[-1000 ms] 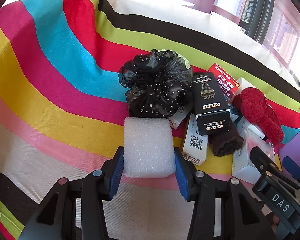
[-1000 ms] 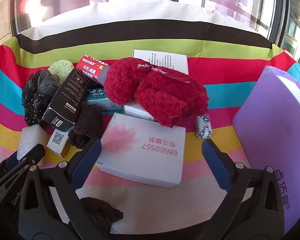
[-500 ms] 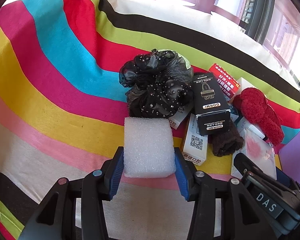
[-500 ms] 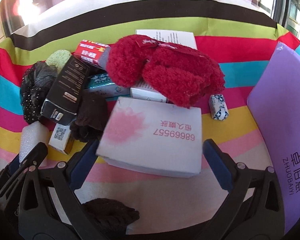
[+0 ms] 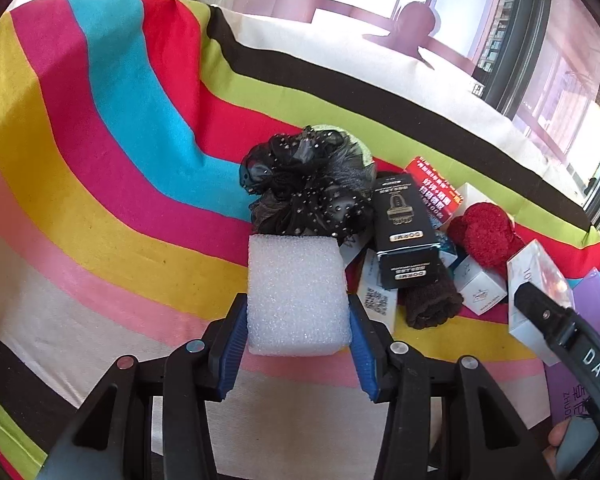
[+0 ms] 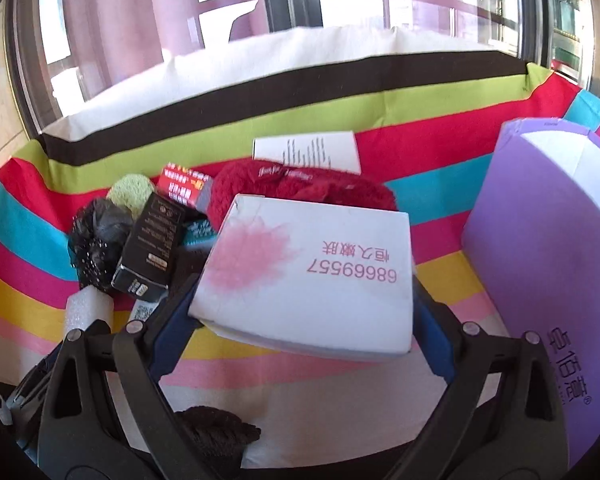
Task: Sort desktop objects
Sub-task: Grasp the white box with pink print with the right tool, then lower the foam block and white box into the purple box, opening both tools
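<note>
The striped tabletop (image 6: 260, 376) is covered with clutter; at the right a purple box (image 6: 540, 248) marked "ZHUOBAIYI" is stood up; the white box (image 6: 312, 276), printed "68669557" upside down, is pinched by its side walls in the just-closing jaws of the right gripper (image 6: 304, 320), long axis left to right, tilted above the cloth; a white foam block (image 5: 296, 296) is pinched by the left gripper (image 5: 298, 344), near a black "DORMI" box (image 5: 404, 232).

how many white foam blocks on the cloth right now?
1 visible: the white foam block, clamped in the left gripper, just in front of the black scrunchie. More could be hidden under the pile.
</note>
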### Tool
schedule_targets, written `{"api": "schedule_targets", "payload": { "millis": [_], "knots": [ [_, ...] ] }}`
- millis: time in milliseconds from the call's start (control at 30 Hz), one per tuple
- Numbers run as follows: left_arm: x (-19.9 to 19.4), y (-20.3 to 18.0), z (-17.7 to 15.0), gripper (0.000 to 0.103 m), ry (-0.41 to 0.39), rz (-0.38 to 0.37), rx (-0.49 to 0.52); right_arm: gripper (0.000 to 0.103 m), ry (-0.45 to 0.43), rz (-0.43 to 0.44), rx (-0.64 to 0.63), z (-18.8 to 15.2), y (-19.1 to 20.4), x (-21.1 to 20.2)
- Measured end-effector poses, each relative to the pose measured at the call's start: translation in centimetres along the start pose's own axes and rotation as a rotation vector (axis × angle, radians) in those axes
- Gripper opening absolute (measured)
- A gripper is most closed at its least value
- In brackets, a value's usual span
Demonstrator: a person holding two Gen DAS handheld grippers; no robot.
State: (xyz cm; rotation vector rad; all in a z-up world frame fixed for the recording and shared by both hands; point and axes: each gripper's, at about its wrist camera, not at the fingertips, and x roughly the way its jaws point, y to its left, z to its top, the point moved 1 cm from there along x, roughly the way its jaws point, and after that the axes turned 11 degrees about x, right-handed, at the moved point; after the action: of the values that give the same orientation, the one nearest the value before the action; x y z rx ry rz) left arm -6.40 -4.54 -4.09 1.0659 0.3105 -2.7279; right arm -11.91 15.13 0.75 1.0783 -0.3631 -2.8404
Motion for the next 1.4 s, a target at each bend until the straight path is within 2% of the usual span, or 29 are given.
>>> {"api": "schedule_targets", "payload": {
  "millis": [100,233,467,533,800,867,1067,1233,1400],
  "knots": [
    [-1.6,-1.3,1.0,0.047,-0.051,-0.028,0.02,0.095,-0.097,-0.025,0.032,1.1,-0.6,-1.6],
    [-3.9,-3.6,2.9,0.047,-0.108,-0.129,0.044,0.095,-0.195,-0.068,0.083,3.2,-2.0,-3.1],
    [-6.2,-9.3,6.2,0.047,-0.141,-0.377,0.112,0.095,-0.265,-0.107,0.254,5.7,-6.0,-4.8],
    [-6.3,-11.0,6.9,0.047,-0.136,-0.429,0.137,0.096,-0.28,-0.121,0.308,6.4,-7.5,-5.1],
    [-6.4,-18.2,8.5,0.047,-0.085,-0.623,0.236,0.096,-0.329,-0.171,0.478,7.4,-12.4,-6.8],
    [-6.1,-19.9,9.0,0.047,-0.055,-0.695,0.256,0.096,-0.332,-0.177,0.518,7.6,-13.4,-7.0],
    [-4.9,-24.2,8.9,0.047,0.031,-0.848,0.271,0.096,-0.389,-0.206,0.638,7.7,-16.5,-8.6],
    [-4.4,-26.7,8.8,0.047,0.077,-0.892,0.307,0.096,-0.41,-0.239,0.74,7.3,-19.2,-9.1],
    [-4.1,-28.6,8.4,0.047,0.119,-0.961,0.296,0.096,-0.45,-0.267,0.796,7.3,-20.7,-9.9]
  ]
}}
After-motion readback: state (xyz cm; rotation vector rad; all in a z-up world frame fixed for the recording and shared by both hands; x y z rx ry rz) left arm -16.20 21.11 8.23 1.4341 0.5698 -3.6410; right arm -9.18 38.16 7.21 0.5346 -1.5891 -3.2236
